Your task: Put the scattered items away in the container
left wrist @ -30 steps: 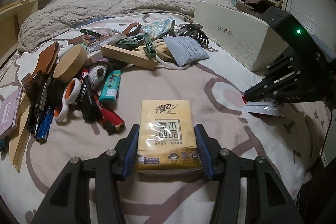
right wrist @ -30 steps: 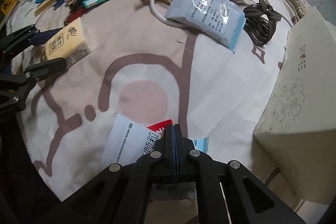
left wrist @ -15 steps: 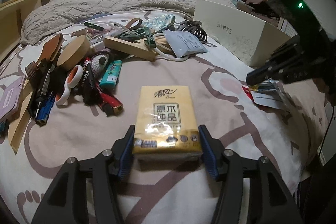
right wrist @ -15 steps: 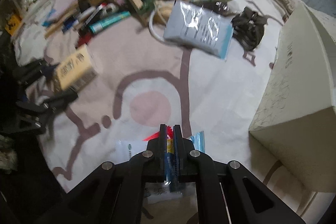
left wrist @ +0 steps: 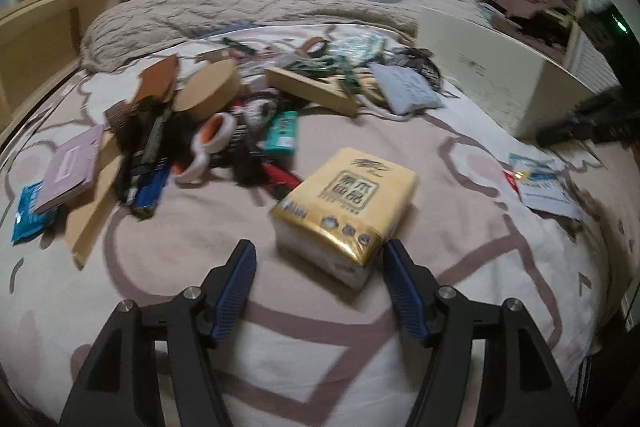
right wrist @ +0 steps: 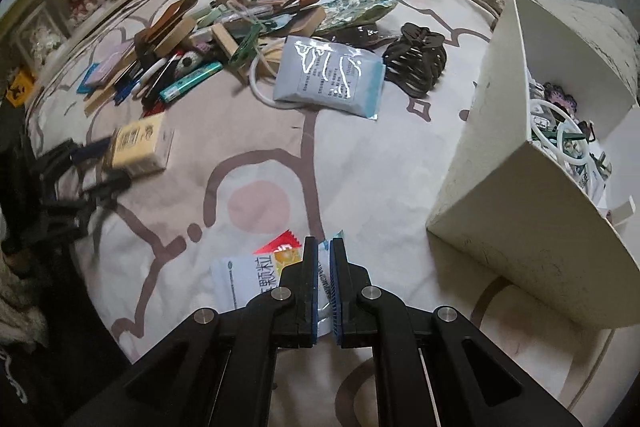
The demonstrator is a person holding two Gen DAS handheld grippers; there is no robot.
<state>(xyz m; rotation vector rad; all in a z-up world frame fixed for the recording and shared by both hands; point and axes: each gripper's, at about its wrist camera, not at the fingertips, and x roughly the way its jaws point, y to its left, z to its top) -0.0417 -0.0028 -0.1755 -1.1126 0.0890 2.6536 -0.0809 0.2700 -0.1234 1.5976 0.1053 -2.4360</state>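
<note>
Since a second ago the left gripper (left wrist: 318,263) has let go of the tissue pack (left wrist: 346,201): its jaws are opening and stand clear of both sides, and the pack lies skewed on the bedspread (left wrist: 460,267) just ahead of them. The right gripper (right wrist: 324,259) has lifted a white sachet (right wrist: 256,273) off the bedspread; its jaws are clamped together on the sachet's edge, the packet hanging to their left. Box (right wrist: 532,227), open, to the right of the right gripper, already holding small items. Blue pouch (right wrist: 330,77) and hair claw (right wrist: 418,63) lie side by side beyond; a heap of clutter (left wrist: 192,131) fills the left of the bed
</note>
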